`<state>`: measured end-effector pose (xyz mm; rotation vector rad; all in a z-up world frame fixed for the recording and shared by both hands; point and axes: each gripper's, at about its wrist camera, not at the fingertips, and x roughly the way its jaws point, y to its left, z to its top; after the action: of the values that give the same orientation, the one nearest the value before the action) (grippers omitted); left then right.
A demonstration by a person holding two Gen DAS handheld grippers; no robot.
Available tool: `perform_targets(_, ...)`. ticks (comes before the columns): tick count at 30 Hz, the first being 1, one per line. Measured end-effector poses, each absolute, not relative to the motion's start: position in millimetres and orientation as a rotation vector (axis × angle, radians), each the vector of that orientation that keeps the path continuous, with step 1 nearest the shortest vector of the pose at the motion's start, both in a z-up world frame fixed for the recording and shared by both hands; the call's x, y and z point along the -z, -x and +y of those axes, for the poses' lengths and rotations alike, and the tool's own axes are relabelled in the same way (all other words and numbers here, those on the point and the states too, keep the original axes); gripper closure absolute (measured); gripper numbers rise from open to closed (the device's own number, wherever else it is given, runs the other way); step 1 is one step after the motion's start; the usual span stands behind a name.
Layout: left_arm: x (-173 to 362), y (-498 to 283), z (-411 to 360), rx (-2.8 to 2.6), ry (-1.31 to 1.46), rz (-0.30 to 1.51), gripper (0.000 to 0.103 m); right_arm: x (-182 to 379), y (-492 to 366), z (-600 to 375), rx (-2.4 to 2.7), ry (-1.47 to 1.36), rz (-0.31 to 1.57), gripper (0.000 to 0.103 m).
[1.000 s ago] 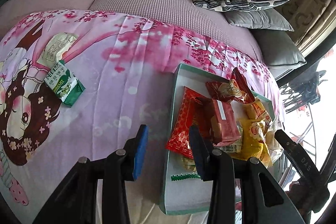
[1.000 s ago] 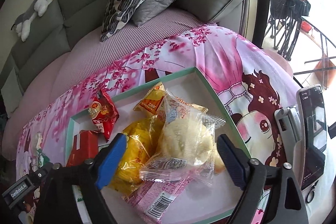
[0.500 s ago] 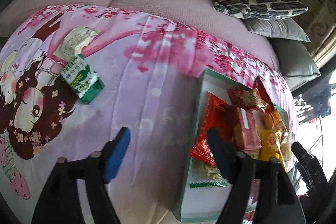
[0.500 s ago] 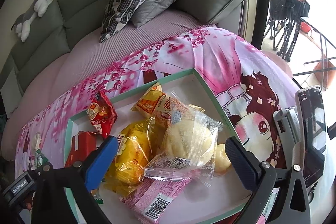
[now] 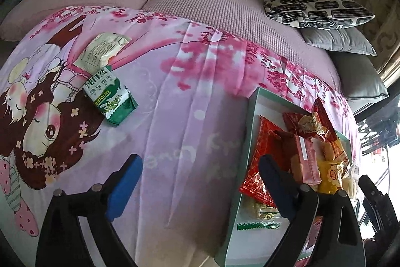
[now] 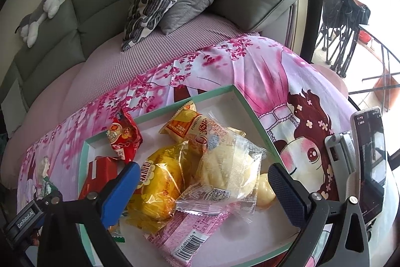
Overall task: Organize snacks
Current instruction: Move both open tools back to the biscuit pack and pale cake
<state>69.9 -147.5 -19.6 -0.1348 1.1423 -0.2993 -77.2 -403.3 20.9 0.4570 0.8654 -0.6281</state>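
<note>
The left gripper (image 5: 200, 182) hangs over a pink cartoon blanket (image 5: 175, 116), its jaws opening with only cloth between them. Near the blanket's left edge a green biscuit pack (image 5: 110, 98) touches a pale packet (image 5: 102, 51) behind it. At the right edge a green-rimmed box (image 5: 250, 121) holds red (image 5: 265, 162), pink (image 5: 308, 162) and yellow (image 5: 331, 174) snack packs.
</note>
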Motion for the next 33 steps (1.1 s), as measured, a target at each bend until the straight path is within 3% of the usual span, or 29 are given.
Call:
perform_targets(10,17,-76,-130,0.249,0.186,1.147,0.009,-47,69,-379,0.584,-0.412,0.807,0.0)
perform_targets(33,-7,-110,-4,-0.062,0.225,1.023,0.009,-31,3,-274,0.301,-0.349,0.865,0.0)
